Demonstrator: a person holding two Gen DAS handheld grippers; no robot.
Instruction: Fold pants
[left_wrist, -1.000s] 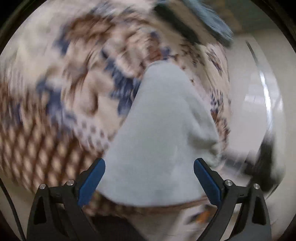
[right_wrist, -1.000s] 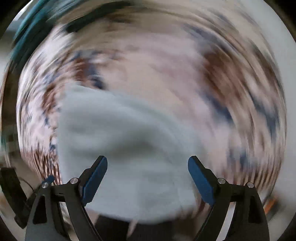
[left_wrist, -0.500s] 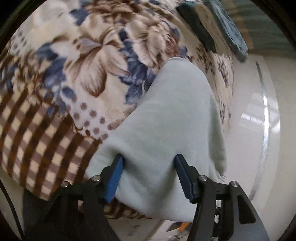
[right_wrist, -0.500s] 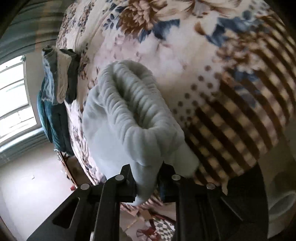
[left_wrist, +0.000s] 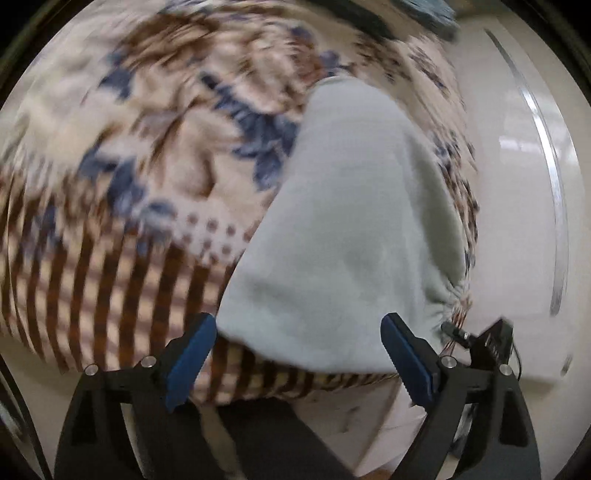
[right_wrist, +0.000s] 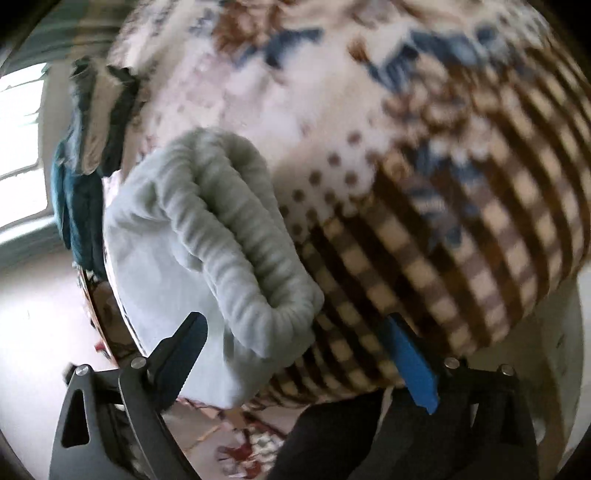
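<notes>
- Pale mint fleece, the pants (left_wrist: 354, 229), lies bunched on the flowered and checked bedspread (left_wrist: 110, 280) near its front edge; my right view shows the ribbed waistband (right_wrist: 240, 236) folded double on top.
- Half a second ago both my claws pinched this cloth: the right one hard on the waistband end, the left on the near hem.
- Now my left gripper (left_wrist: 299, 354) is opening, blue pads wide either side of the hem, nothing pressed between them.
- My right gripper (right_wrist: 299, 358) is opening too; the waistband end sits between the jaws, apart from both pads.
- I judge that I have just laid down a fold and let go. The bundle keeps its shape on the bed.
- Both views are smeared, so I cannot tell how neat the edges are.
- Next I would smooth the bundle or take one more fold.
</notes>
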